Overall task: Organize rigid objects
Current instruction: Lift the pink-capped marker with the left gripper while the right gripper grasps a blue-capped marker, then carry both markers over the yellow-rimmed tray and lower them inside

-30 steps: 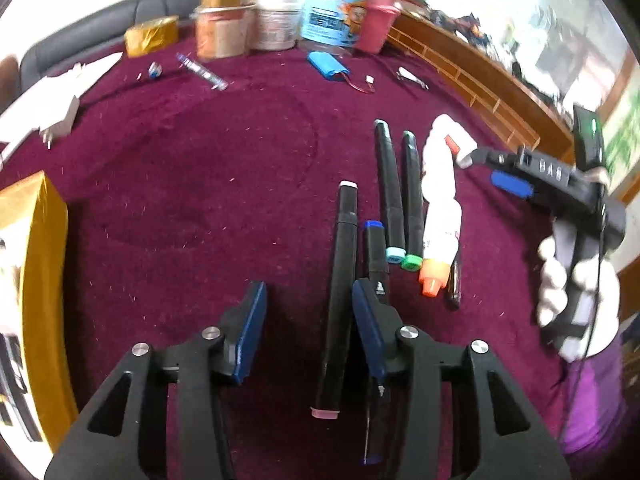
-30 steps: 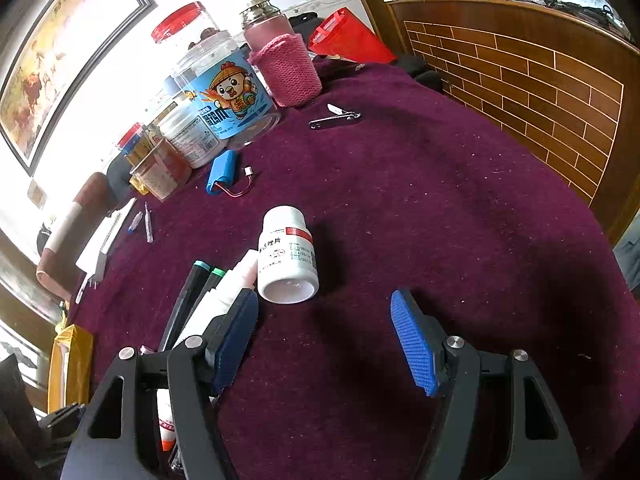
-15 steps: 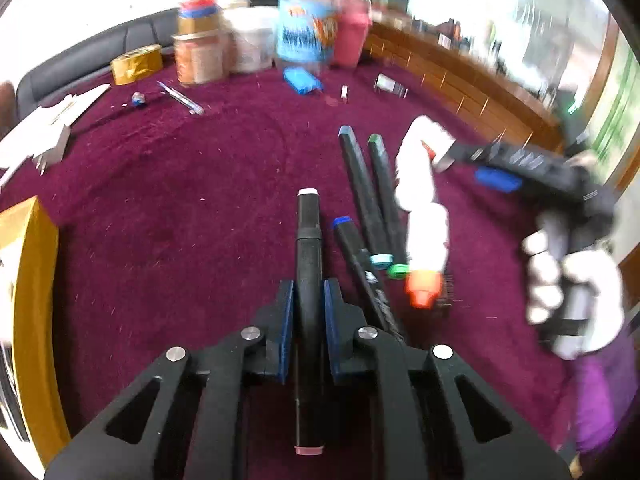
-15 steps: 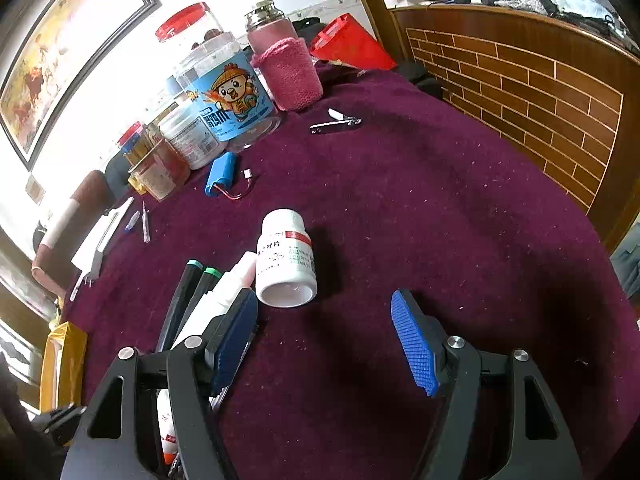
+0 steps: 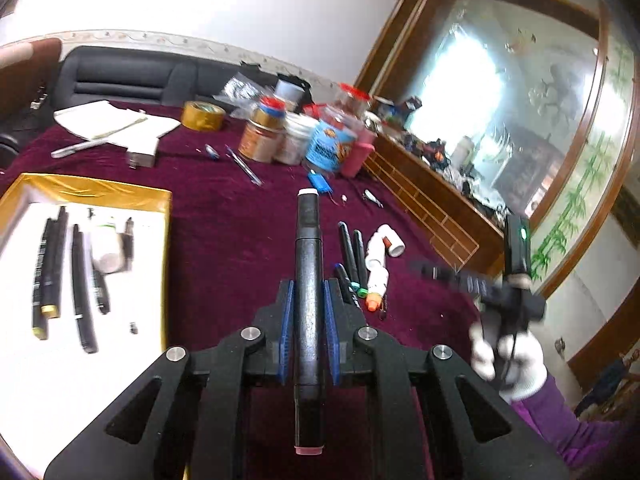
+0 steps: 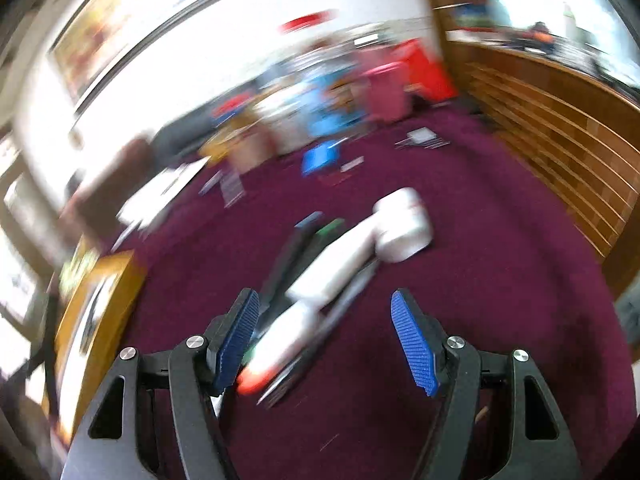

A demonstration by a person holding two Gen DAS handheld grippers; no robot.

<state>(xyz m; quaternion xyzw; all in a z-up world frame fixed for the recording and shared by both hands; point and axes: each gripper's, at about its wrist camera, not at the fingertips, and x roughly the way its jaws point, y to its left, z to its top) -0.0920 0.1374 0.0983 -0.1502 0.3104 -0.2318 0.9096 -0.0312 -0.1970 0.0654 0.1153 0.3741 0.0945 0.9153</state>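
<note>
Between the blue pads of the left gripper [image 5: 308,312] sits a black marker [image 5: 307,280], clamped tight and pointing straight out over the purple cloth [image 5: 224,240]. Off to the left, the gold-rimmed tray [image 5: 164,240] already has a few pens in it. A bit further out, more markers [image 5: 352,256] and a white bottle [image 5: 386,242] lie together on the cloth. The right gripper [image 6: 326,340] has its jaws wide apart with nothing in them, blurry above that same pile. Jars [image 5: 296,136] stand at the back.
</note>
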